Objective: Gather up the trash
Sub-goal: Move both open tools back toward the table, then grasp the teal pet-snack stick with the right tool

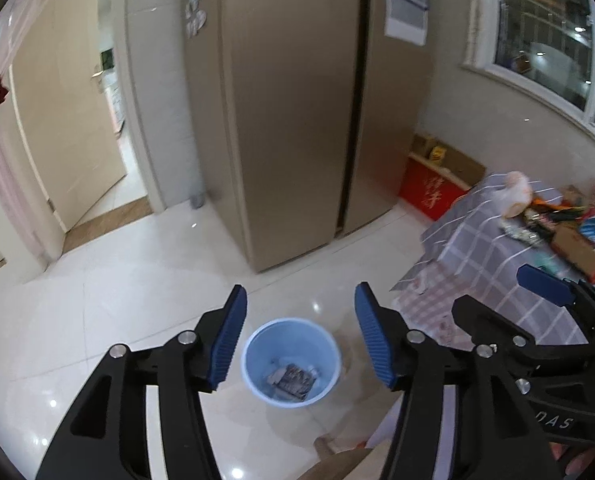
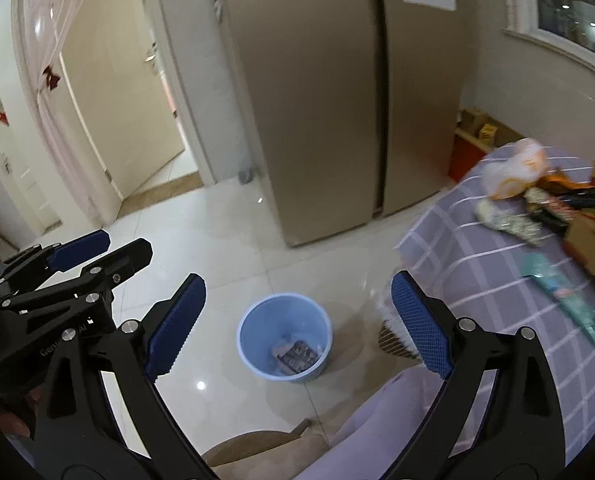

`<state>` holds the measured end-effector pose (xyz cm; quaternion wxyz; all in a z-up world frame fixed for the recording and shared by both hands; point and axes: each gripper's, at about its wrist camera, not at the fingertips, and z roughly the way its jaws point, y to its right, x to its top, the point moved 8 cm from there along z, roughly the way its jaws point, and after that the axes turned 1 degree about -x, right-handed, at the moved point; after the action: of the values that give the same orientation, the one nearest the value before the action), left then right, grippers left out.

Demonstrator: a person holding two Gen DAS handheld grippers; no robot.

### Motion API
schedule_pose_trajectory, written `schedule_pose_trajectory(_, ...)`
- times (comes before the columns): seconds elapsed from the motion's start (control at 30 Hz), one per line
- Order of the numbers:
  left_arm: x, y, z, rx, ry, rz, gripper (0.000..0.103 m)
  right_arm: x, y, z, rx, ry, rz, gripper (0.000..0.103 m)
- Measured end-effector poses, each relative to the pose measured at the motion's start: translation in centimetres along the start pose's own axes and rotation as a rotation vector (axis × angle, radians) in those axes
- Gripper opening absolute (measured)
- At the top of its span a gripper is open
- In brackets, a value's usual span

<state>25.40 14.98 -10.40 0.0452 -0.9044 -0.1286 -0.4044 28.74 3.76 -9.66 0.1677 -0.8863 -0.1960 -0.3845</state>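
Trash (image 1: 293, 382) lies at the bottom of a light blue bucket (image 1: 257, 344) that stands on the glossy white floor (image 1: 117, 300), a dark printed wrapper among paler scraps; in the right wrist view the same bucket (image 2: 245, 332) shows with the wrapper (image 2: 297, 356) inside it; the left tongs (image 1: 297, 336) hang above the bucket with their blue ribbed pads apart and nothing between them, the bucket seen through the gap; the right tongs (image 2: 297, 320) stand wider still, likewise empty, with the bucket below and between their pads; each pair shows in the other's view, the right tongs (image 1: 545, 292) at the right edge over the cloth, the left tongs (image 2: 81, 248) at the left edge over the floor, the two well apart; more trash stays on the tabletop (image 2: 477, 264), which carries a grey-and-white checked cloth: a crumpled white and orange plastic bag (image 2: 513, 168) near its far edge, a speckled wrapper (image 2: 505, 220) just beside it, a teal packet (image 2: 565, 292) nearer the camera, and an open cardboard box (image 2: 593, 248) at the right, blurred; a pink checked cloth (image 1: 437, 300) hangs down the tabletop's side toward the floor; behind the bucket rises a tall beige fridge (image 1: 289, 100) with two doors, a red box (image 1: 429, 188) on the floor to its right under a window (image 1: 545, 28), and an open doorway (image 1: 77, 120) to its left; a broom's bristles (image 2: 393, 340) rest on the floor just right of the bucket; a pale sleeve or trouser leg (image 2: 369, 420) shows at the bottom.
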Motion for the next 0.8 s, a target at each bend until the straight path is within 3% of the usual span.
schedule_pose_trajectory(0.43, 1.6, 11.3, 0.3, -0.218, 0.002, 0.130, 0.063, 0.3, 10.9, -5.1, -0.190, 0.048, 0.118, 0.092)
schedule_pose_trajectory(0.6, 1.5, 15.4, 1.6, -0.286, -0.045, 0.177, 0.066, -1.0, 15.7, -6.2, -0.246, 0.003, 0.158, 0.092)
schedule_pose_trajectory(0.8, 0.6, 18.4, 3.7, -0.319, -0.116, 0.214, 0.068, -2.8, 19.7, -4.1, -0.265, -0.132, 0.182, 0.092)
